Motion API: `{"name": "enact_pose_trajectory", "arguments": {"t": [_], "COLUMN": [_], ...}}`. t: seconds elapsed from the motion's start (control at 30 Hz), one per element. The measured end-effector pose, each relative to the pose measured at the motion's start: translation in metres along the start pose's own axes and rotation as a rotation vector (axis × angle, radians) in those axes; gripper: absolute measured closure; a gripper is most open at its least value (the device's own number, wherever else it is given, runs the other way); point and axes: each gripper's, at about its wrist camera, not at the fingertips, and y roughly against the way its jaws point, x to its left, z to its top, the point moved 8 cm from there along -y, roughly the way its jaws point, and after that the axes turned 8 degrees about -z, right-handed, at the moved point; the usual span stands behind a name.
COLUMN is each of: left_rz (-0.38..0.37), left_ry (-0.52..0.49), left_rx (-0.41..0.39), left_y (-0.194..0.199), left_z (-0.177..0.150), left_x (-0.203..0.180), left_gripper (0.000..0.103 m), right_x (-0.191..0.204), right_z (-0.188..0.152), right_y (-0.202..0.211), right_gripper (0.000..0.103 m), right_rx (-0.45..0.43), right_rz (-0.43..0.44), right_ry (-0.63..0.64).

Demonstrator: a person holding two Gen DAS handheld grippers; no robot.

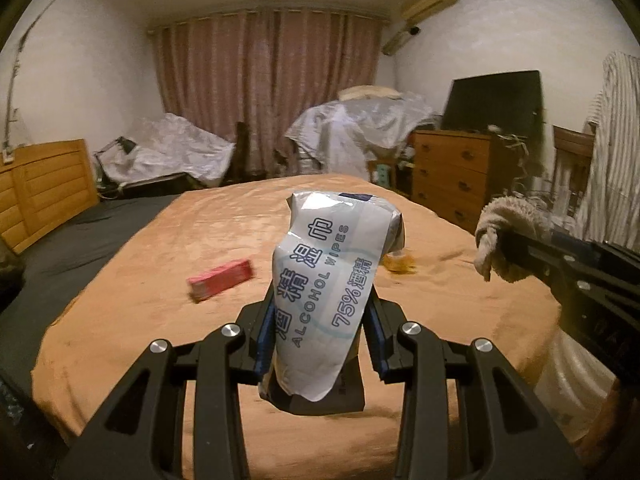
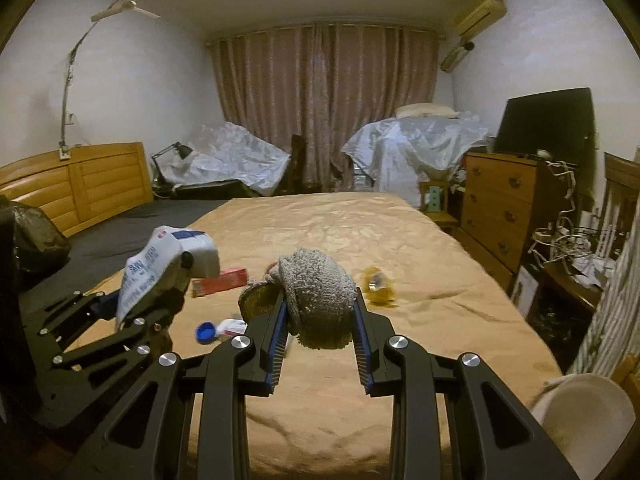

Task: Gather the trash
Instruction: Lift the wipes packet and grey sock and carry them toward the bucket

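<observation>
My left gripper (image 1: 318, 320) is shut on a white alcohol wipes pack (image 1: 328, 280) and holds it up above the orange bedspread (image 1: 160, 312). The pack also shows in the right wrist view (image 2: 160, 268), left of centre. My right gripper (image 2: 320, 320) is shut on a grey knitted cloth (image 2: 316, 296); it shows in the left wrist view (image 1: 500, 236) at the right. A red box (image 1: 222, 274) lies on the bed, also seen in the right wrist view (image 2: 222, 280). A yellow wrapper (image 2: 378, 286) lies on the bed to the right. A blue cap (image 2: 206, 332) and a small tube (image 2: 232, 326) lie near my left gripper.
A dark trash bag (image 2: 34, 236) sits at the left by the wooden headboard (image 2: 80, 184). A wooden dresser (image 2: 500, 216) with a dark screen stands at the right. A white rounded object (image 2: 584, 416) is at the lower right. Covered furniture stands before the curtain.
</observation>
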Motion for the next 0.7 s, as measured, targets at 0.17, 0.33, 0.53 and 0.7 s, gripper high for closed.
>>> {"name": "enact_pose_trajectory", "arguments": {"t": [0.17,0.33,0.53,0.7], "left_rz": [-0.052,-0.099,-0.172,-0.254], "left_ry": [-0.016,-0.05,-0.087,-0.114], "left_rx": [-0.001,-0.015,-0.008,0.014], "left_y": [-0.009,-0.011,-0.019,-0.029], "left_z": [0.005,0.013,0.015,0.014], "left_x": [-0.031,-0.06,-0.102,-0.148], "left_gripper": [0.067,0.067,0.067,0.067], "right_x": [-0.042,-0.086,-0.143,-0.199], "right_z": [-0.004,-0.013,-0.019,-0.019], "right_y": [0.008,0.014,0.026,0.037], "right_gripper": [0.072,0.072,0.072,0.072], "right_rx": [0.016,0.039,0.059,0.074], "right_rz": [-0.059,-0.109,-0.175,-0.242], "right_ry": [-0.022,-0.043,-0.071,-0.085]}}
